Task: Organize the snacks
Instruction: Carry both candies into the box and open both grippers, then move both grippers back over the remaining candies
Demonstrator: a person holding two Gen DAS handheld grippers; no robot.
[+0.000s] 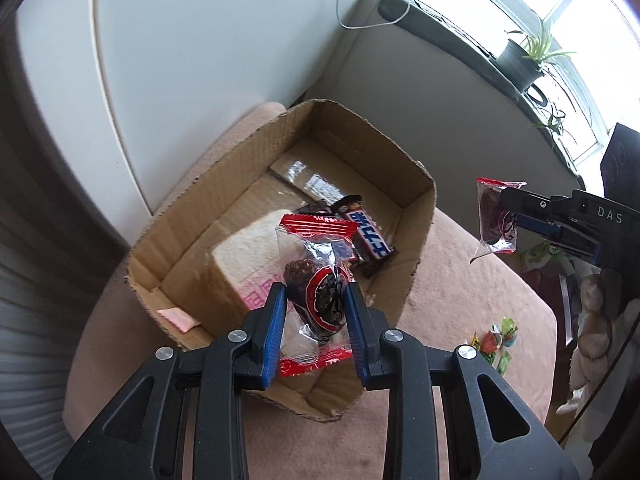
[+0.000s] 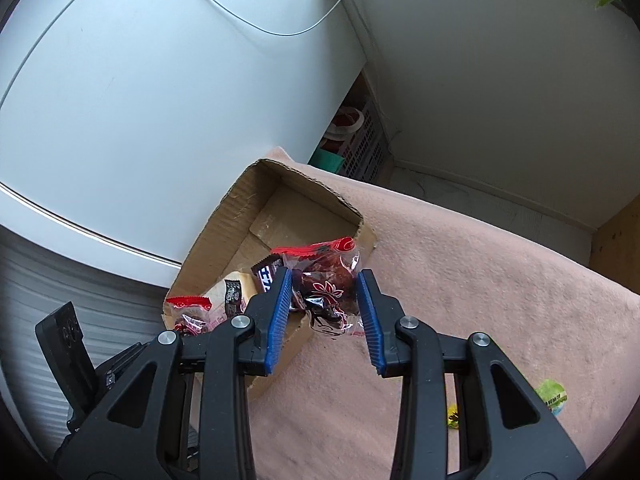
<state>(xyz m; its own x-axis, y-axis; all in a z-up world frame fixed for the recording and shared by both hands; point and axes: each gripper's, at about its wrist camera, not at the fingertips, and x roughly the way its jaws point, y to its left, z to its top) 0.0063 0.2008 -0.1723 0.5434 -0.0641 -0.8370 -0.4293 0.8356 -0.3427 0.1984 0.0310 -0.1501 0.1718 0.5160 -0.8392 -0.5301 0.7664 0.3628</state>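
An open cardboard box (image 1: 224, 184) (image 2: 224, 216) stands on the pink cloth. Inside lie a wrapped slice of bread (image 1: 244, 256) and a dark chocolate bar (image 1: 370, 236) (image 2: 266, 274). My left gripper (image 1: 316, 304) is shut on a clear red-edged date packet (image 1: 316, 280), held over the box's near side. My right gripper (image 2: 324, 292) is shut on a second such date packet (image 2: 328, 280), hanging above the box's right wall. In the left wrist view that right gripper (image 1: 510, 216) and its packet (image 1: 494, 216) sit to the right of the box.
Small colourful candies (image 1: 496, 338) (image 2: 552, 394) lie on the pink cloth (image 2: 480, 264) right of the box. A white appliance (image 1: 180, 60) stands behind, a plastic crate (image 2: 360, 140) in the gap beside it, and potted plants (image 1: 528, 60) on the windowsill.
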